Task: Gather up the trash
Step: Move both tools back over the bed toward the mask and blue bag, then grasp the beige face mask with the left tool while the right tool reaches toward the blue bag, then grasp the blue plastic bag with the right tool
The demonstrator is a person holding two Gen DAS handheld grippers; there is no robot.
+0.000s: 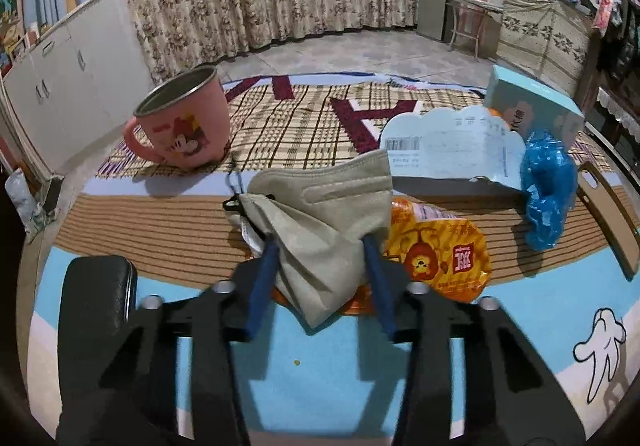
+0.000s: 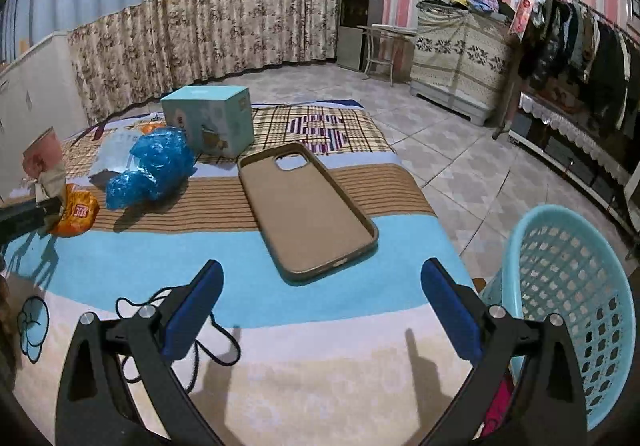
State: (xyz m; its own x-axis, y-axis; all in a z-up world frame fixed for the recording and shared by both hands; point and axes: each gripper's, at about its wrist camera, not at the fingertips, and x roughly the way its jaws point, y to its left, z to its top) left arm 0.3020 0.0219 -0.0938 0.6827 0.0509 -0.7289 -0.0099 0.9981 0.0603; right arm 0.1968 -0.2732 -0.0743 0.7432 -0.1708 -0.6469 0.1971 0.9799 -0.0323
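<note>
Mask clenched in left claw, hiding orange wrapper; right claw released.

Left wrist view low and close over the blanket, right wrist view higher, both sharing the blue bag.

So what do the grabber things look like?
Both look alike: the left gripper and right gripper have black angular frames with triangular cut-outs, round silver bolts on top, and flat dark blue pads lining the jaws. No sleeves or markings show.
</note>
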